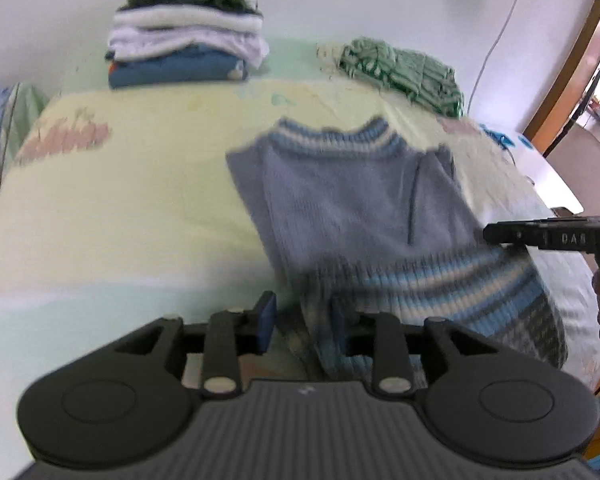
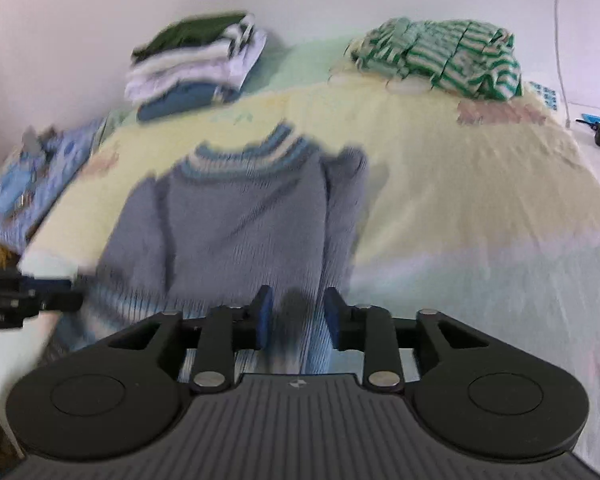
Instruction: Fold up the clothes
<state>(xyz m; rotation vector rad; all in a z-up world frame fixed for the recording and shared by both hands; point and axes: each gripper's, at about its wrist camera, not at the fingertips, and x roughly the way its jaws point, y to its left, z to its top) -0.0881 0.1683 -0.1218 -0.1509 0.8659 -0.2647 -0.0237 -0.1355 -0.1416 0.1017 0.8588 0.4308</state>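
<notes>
Though blurred, striped-hemmed blue sweater (image 2: 236, 216)

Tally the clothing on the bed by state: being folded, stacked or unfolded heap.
Being folded: 1, the blue sweater
Folded stack: 1, the pile by the wall; number of garments unclear
Unfolded heap: 1, the green striped garment
Total: 3 groups

A blue sweater (image 1: 352, 200) lies on the bed (image 1: 120, 200), sleeves folded in. The left gripper (image 1: 304, 320) stands at its striped hem, fingers (image 1: 266, 316) parted with cloth between. Beyond the sweater sit a folded stack (image 1: 184, 36) and a green striped garment (image 1: 404, 68). The right gripper (image 1: 540, 236) reaches the sweater's right edge.
</notes>
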